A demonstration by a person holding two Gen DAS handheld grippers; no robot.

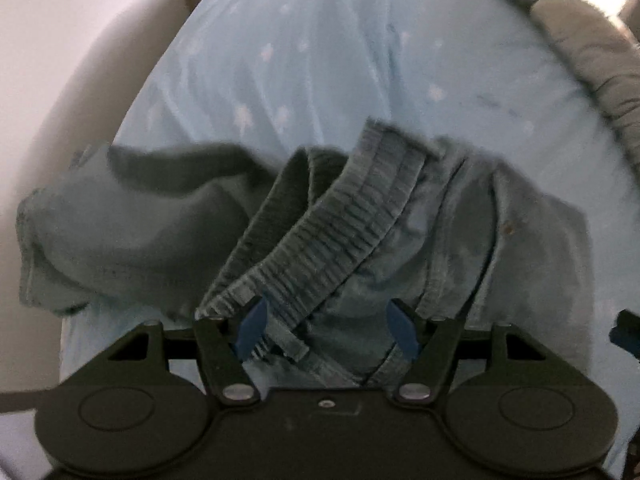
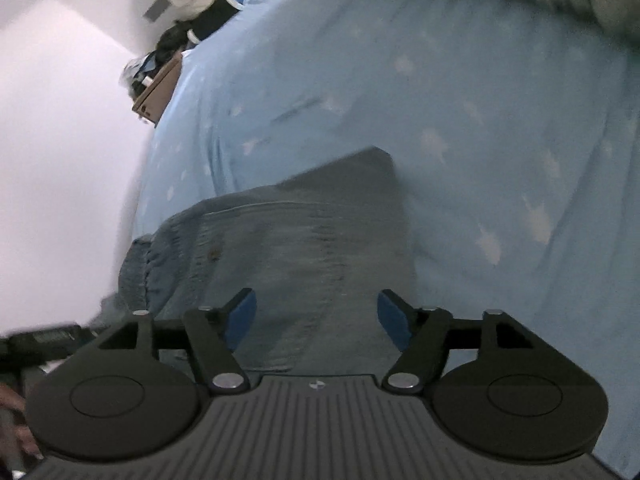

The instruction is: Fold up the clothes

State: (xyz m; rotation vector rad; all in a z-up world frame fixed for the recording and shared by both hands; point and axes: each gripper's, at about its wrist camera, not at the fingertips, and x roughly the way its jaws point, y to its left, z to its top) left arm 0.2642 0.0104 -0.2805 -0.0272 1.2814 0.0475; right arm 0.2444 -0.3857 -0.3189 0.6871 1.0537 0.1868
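While both my grippers hang over the bed, neither grips anything.
My left gripper (image 1: pixel 326 326) stands well open above the crumpled denim garment (image 1: pixel 360 232), its ribbed waistband (image 1: pixel 340 216) between the jaws; my right gripper (image 2: pixel 316 320) gapes wide over the same denim, pads clear. Beyond lies a pale blue starred sheet (image 2: pixel 480 120), a grey blanket (image 1: pixel 580 48) far right, white wall left. Motion blur hides detail; far clutter (image 2: pixel 160 76) unreadable.

The open left tool (image 1: pixel 326 330) hangs over crumpled denim shorts (image 1: pixel 320 224) on a light-blue starred sheet (image 1: pixel 320 60).
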